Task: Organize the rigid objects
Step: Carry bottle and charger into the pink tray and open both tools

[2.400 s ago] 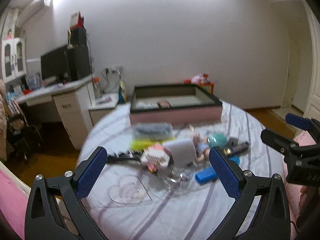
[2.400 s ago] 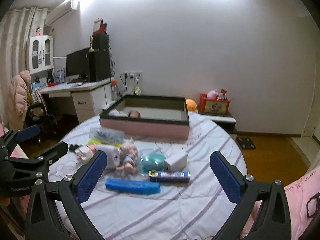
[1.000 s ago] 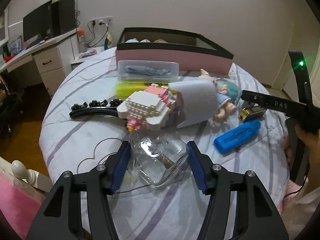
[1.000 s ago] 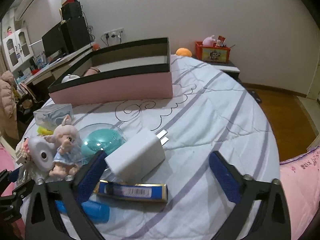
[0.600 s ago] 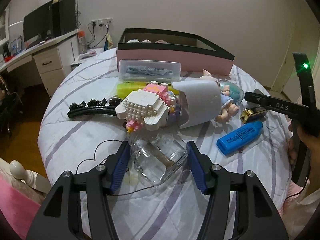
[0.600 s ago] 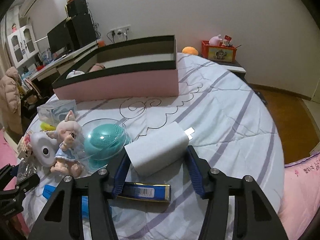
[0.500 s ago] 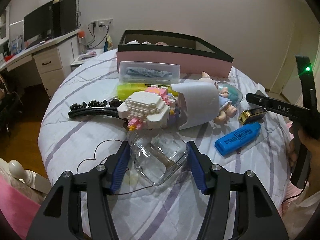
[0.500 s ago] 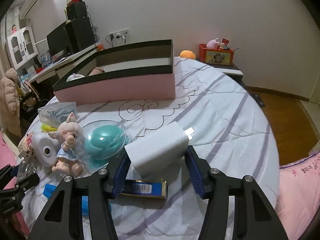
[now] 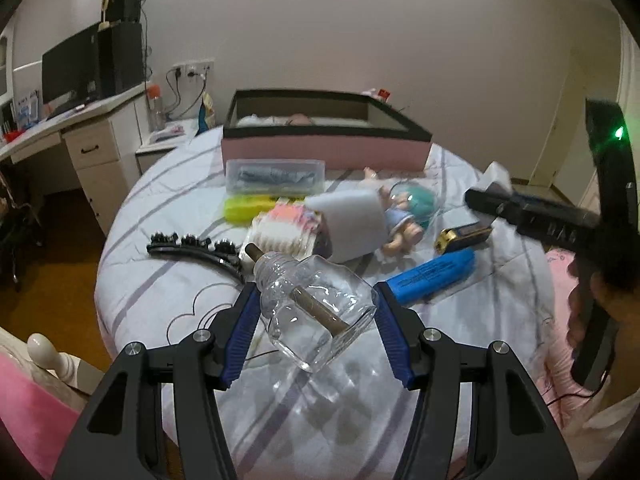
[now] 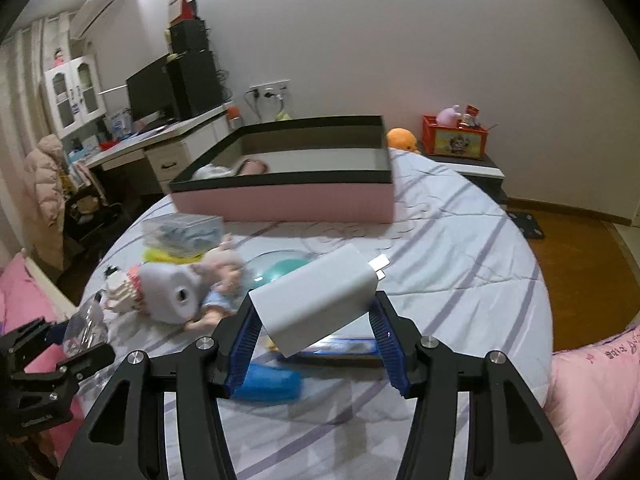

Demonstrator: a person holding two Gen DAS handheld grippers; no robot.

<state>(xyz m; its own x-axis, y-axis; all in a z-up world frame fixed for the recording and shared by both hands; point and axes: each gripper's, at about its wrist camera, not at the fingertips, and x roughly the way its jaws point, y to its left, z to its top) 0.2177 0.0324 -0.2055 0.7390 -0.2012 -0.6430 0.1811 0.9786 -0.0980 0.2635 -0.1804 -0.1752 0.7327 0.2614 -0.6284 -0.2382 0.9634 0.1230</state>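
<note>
Left wrist – "DAS" on right gripper (image 9: 496,200)

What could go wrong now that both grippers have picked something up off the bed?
The clear glass bottle sits tilted in the left gripper, held across smooth sides; it might slip and drop on the bed.
The right gripper pinches only the lower end of the white charger, which could pivot loose.
The pink box already holds items at one end, so a dropped bottle may strike them.
</note>
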